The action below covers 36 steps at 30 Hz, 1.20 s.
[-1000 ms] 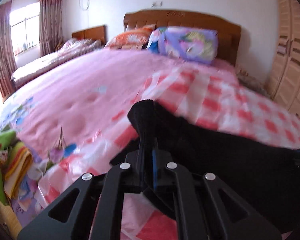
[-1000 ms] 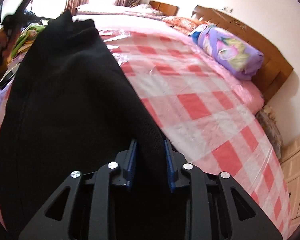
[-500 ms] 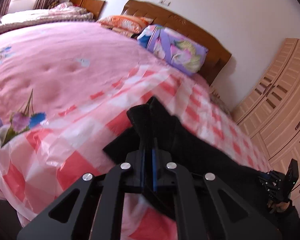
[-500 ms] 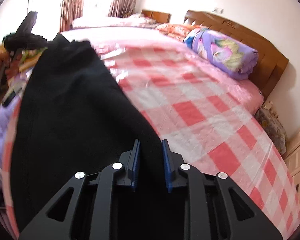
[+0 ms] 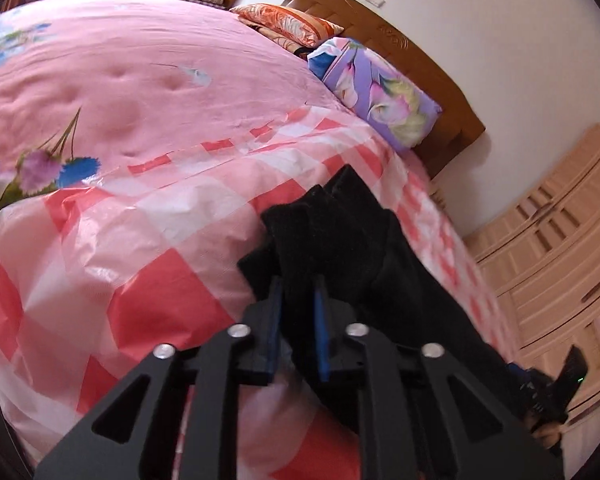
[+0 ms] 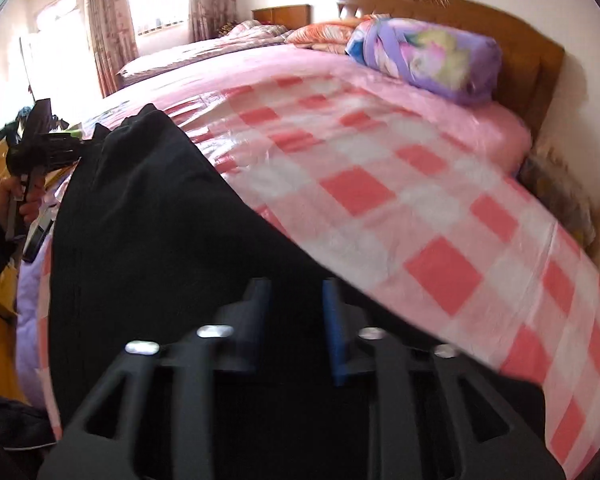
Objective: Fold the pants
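The black pants (image 5: pixel 340 236) hang stretched between my two grippers above the red-and-white checked sheet (image 5: pixel 172 208) on the bed. My left gripper (image 5: pixel 298 292) is shut on a bunched end of the pants. My right gripper (image 6: pixel 296 296) is shut on the other end, and the pants (image 6: pixel 148 216) spread wide to the left in that view. The left gripper (image 6: pixel 40 148) and the hand holding it show at the far left of the right wrist view. The right gripper's body (image 5: pixel 556 388) shows at the lower right of the left wrist view.
A pink quilt (image 5: pixel 120 64) covers the far half of the bed. A purple floral rolled quilt (image 5: pixel 380 96) and an orange pillow (image 5: pixel 296 24) lie by the wooden headboard (image 5: pixel 420 60). A beige wardrobe (image 5: pixel 560 232) stands to the right. A second bed (image 6: pixel 204 48) is by the curtained window.
Both grippers have swung with the pants: the left view has turned rightward towards the wardrobe, the right view leftward towards the window. The grip on the pants is unchanged.
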{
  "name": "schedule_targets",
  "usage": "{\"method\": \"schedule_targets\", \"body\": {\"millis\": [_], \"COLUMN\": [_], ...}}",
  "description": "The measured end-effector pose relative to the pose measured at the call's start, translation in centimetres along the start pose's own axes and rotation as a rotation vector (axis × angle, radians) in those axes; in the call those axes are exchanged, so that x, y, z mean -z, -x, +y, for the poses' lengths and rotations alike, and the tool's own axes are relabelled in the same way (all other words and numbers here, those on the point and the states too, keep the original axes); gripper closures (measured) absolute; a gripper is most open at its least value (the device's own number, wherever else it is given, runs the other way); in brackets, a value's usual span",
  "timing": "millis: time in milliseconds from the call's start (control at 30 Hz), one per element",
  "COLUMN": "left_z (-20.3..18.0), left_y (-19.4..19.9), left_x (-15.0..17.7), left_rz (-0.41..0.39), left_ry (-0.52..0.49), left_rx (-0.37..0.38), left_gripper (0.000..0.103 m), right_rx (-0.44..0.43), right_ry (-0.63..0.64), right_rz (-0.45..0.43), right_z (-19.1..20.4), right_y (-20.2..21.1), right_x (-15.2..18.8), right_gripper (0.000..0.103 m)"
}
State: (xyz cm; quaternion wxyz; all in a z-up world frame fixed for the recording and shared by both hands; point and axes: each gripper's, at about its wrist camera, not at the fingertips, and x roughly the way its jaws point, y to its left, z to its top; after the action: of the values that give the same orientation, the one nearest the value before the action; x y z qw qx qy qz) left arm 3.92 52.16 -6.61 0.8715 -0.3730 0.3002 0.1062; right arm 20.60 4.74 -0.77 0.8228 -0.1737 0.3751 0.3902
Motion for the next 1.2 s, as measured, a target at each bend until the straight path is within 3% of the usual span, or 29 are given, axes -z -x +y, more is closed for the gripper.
{"method": "schedule_targets", "body": {"millis": [33, 67, 100, 200, 267, 333, 467, 567, 633, 667, 733, 767, 833, 867, 900, 1000, 1067, 1200], "left_z": [-0.3, -1.1, -2.4, -6.9, -10.7, -14.2, -23.6, -29.4, -32.4, -33.2, -34.9, -35.5, -36.0, -36.0, -36.1, -35.8, -35.2, -35.8], "left_y": [0.6, 1.6, 3.3, 6.5, 7.2, 6.6, 2.0, -2.4, -4.9, -5.7, -7.1, -7.5, -7.8, -8.2, -8.9, -10.4, -10.7, -8.4], "left_x": [0.0, 0.0, 0.2, 0.9, 1.7, 2.6, 7.5, 12.0, 14.9, 16.1, 18.2, 19.2, 20.7, 21.1, 21.6, 23.6, 23.7, 23.8], "left_rz": [-0.011, -0.05, -0.128, -0.252, -0.252, -0.201, -0.003, 0.147, 0.214, 0.233, 0.276, 0.29, 0.31, 0.316, 0.323, 0.346, 0.353, 0.336], "left_ry": [-0.006, -0.032, -0.078, -0.203, -0.296, -0.371, -0.595, -0.705, -0.76, -0.777, -0.806, -0.818, -0.84, -0.85, -0.864, -0.923, -0.904, -0.86], "left_rx": [-0.032, -0.127, -0.195, -0.219, -0.149, -0.07, 0.095, 0.164, 0.167, 0.168, 0.175, 0.173, 0.179, 0.178, 0.17, 0.095, 0.054, 0.107], "left_gripper": [0.049, 0.03, 0.021, 0.02, 0.016, 0.011, 0.006, 0.005, 0.005, 0.005, 0.005, 0.005, 0.005, 0.004, 0.002, 0.002, 0.002, 0.002], "right_rx": [0.047, 0.069, 0.081, 0.156, 0.169, 0.172, 0.146, 0.154, 0.108, 0.095, 0.1, 0.123, 0.156, 0.278, 0.334, 0.202, 0.252, 0.166], "right_ry": [-0.006, 0.0, 0.009, 0.028, 0.018, -0.021, -0.155, -0.155, -0.12, -0.127, -0.172, -0.188, -0.279, -0.324, -0.345, -0.475, -0.488, -0.604], "right_rz": [-0.032, -0.066, -0.085, -0.082, -0.072, -0.068, -0.039, 0.068, 0.154, 0.181, 0.14, 0.109, 0.022, 0.01, 0.026, 0.04, 0.042, -0.031], "right_z": [-0.5, -1.0, -1.5, -3.6, -5.0, -6.5, -9.9, -10.8, -10.3, -10.3, -10.8, -11.1, -12.6, -13.9, -14.8, -17.1, -16.9, -16.8], "right_y": [1.2, 2.2, 3.4, 5.4, 6.4, 7.2, 6.9, 4.7, 2.7, 2.3, 3.2, 4.0, 6.3, 7.3, 7.4, 7.5, 9.7, 15.6], "right_x": [0.5, 1.0, 1.7, 3.6, 5.0, 6.1, 7.0, 6.0, 5.5, 5.5, 5.5, 5.7, 6.5, 7.4, 8.1, 10.9, 12.4, 17.2], "right_gripper": [0.015, 0.005, 0.005, 0.005, 0.005, 0.005, 0.005, 0.005, 0.017, 0.047, 0.06, 0.077, 0.084, 0.097, 0.097, 0.097, 0.097, 0.096]}}
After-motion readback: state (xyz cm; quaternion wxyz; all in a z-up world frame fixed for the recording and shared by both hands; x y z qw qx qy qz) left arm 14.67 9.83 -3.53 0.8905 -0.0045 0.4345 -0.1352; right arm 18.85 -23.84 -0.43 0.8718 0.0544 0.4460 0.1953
